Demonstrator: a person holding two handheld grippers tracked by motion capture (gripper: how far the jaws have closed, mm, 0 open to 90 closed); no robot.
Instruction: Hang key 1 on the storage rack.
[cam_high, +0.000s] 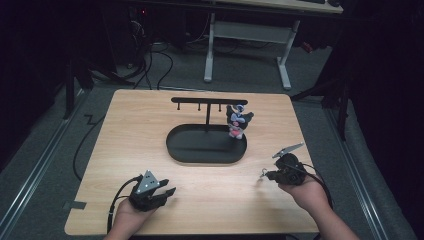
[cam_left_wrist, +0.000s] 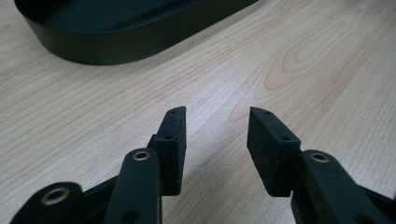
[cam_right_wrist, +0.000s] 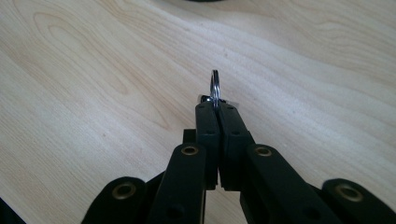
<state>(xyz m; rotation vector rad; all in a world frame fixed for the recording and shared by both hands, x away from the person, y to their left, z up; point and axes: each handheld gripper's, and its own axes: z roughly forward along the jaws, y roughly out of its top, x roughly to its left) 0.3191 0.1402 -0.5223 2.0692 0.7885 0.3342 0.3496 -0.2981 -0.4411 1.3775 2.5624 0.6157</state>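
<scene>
Metal key ring (cam_right_wrist: 215, 88), thin and shiny, stands edge-on in right tool (cam_right_wrist: 217, 106)

My workplace: dim lab; wood table (cam_high: 150, 120), floor cables (cam_high: 150, 60), white desk frame (cam_high: 247, 35) behind.

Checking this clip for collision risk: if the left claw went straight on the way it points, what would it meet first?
Probably the black oval tray. The left claw, jaws apart and empty, points across bare tabletop toward the tray's side wall, with nothing between. Depth is hard to judge; aimed lower, it would graze the wood first.
</scene>
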